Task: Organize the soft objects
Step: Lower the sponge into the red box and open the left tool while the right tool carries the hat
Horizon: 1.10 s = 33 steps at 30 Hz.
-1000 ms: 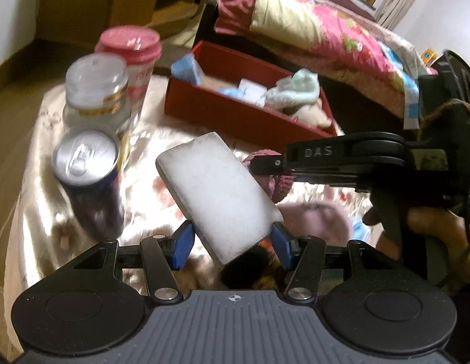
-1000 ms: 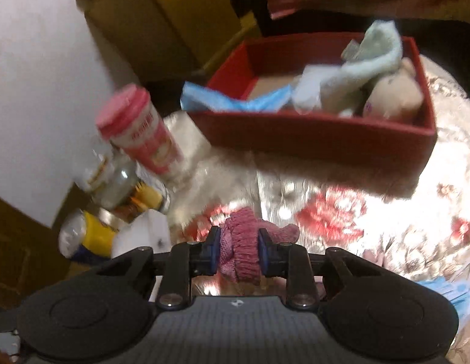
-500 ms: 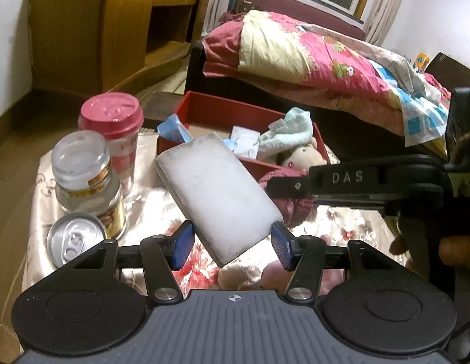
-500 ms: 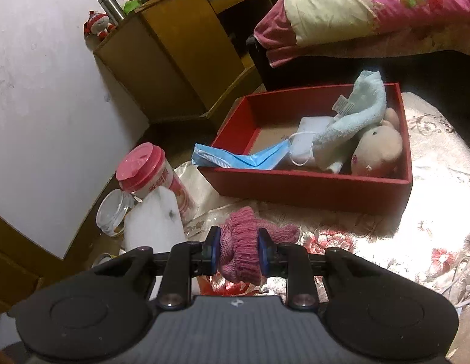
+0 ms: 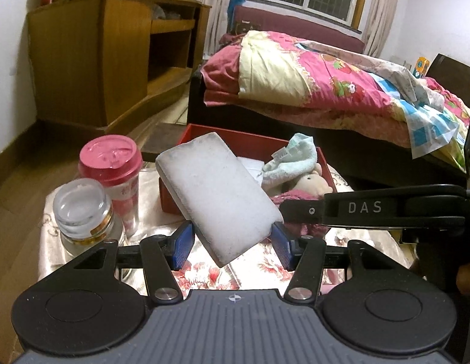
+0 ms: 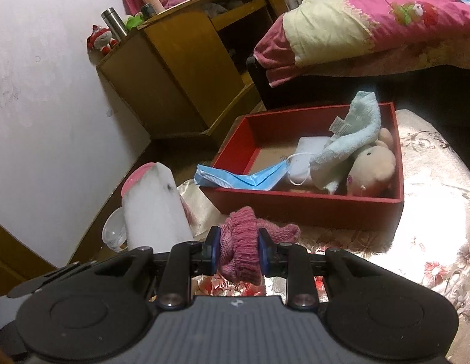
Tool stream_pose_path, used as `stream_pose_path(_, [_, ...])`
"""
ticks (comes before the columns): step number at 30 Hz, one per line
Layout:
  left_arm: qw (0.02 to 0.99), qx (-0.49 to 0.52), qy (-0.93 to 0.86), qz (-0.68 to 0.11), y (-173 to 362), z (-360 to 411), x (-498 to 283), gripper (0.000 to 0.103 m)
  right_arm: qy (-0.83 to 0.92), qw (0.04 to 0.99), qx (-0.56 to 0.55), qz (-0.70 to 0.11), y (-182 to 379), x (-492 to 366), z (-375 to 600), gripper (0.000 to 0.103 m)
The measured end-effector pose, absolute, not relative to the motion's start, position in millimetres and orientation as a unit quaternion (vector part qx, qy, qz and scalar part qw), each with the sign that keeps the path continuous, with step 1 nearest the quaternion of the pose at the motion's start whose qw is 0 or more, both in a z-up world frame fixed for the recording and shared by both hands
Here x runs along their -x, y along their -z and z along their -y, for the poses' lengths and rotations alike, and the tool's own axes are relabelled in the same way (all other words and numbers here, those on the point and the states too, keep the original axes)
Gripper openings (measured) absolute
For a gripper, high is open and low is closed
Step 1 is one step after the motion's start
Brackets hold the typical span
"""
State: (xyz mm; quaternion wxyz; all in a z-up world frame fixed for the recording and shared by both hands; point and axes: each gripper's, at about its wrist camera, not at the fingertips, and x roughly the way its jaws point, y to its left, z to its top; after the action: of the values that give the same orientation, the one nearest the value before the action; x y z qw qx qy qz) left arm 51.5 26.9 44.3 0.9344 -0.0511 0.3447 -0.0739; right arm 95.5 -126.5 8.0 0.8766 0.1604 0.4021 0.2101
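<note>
My left tongs (image 5: 232,242) are closed on the near corner of a white sponge (image 5: 216,194), a thick rectangular block held tilted above the desk (image 5: 259,270), which wears a shiny flowered cloth. My right tongs (image 6: 238,250) are clamped tight on a pink knitted glove (image 6: 244,242), whose fingers trail toward the box. Seen from the left, the right tongs reach in from that side, just beside the sponge. To the left of the sponge stand a clear glass jar (image 5: 83,212) and, behind it, a cup with a pink lid (image 5: 112,163). Beyond both soft things sits an open red box (image 6: 308,206) on the desk. A blue face mask (image 6: 235,179) hangs over its near wall; inside lie a pale blue towel (image 6: 350,139) and a beige stuffed toy (image 6: 371,170). Farther off are a wooden cabinet (image 5: 92,57) and a bed with a pink quilt (image 5: 311,72)
</note>
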Motion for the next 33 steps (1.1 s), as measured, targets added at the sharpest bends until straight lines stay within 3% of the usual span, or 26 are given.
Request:
stream_pose_path(24, [0.950,0.026,0.067,-0.305,-58,-19,-70,0.056,-0.196,0.891,-0.182,-0.368,-27,-95,141,0.003])
stream_pose_path(33, [0.956,0.031,0.051,-0.288,-67,-25,-86,0.056,-0.164,0.910,-0.206,-0.320,-54,-102,174,0.003])
